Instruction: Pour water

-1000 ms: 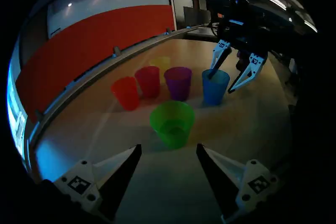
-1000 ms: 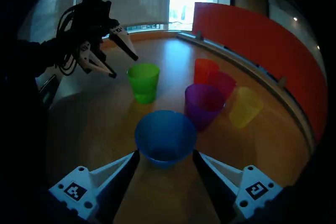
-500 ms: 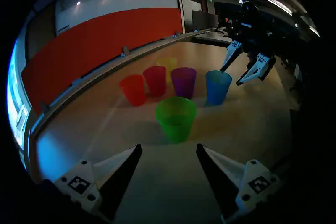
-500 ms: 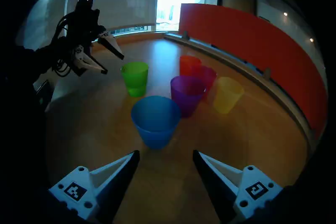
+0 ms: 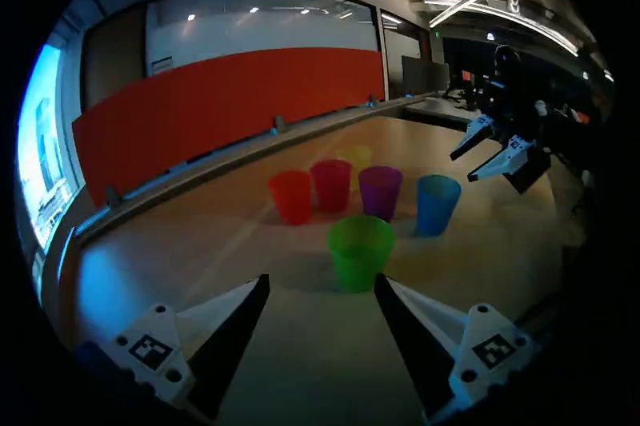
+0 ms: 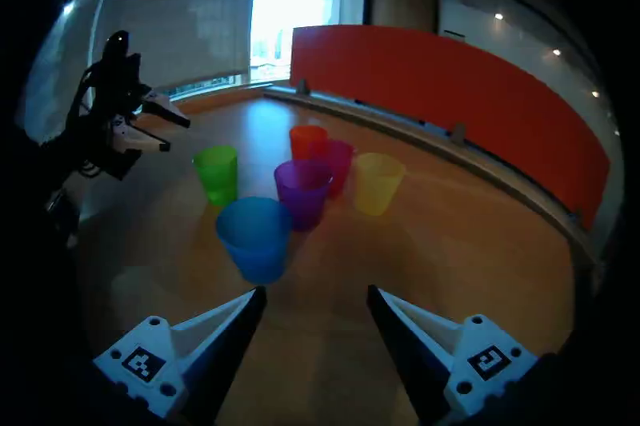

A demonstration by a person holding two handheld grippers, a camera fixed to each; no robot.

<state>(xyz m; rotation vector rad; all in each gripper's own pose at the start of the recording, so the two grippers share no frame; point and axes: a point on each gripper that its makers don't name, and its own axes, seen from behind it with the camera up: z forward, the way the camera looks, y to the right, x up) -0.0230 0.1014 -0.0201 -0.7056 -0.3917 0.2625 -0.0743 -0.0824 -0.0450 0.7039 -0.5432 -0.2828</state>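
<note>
The left tongs (image 5: pixel 320 278) have been drawn back from the green cup (image 5: pixel 362 252), and the right tongs (image 6: pixel 314 288) from the blue cup (image 6: pixel 254 238). Both tongs are held open, with nothing gripped. The cups are left standing where they were on the desk (image 6: pixel 448 250).

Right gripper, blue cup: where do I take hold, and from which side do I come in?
Pinch the blue cup across its side wall, just below the rim, with the open right gripper coming level from the near side. It stands upright, mouth up, and narrows downward, so a higher hold likely slips less. The purple cup stands close behind; the near side is free.
</note>
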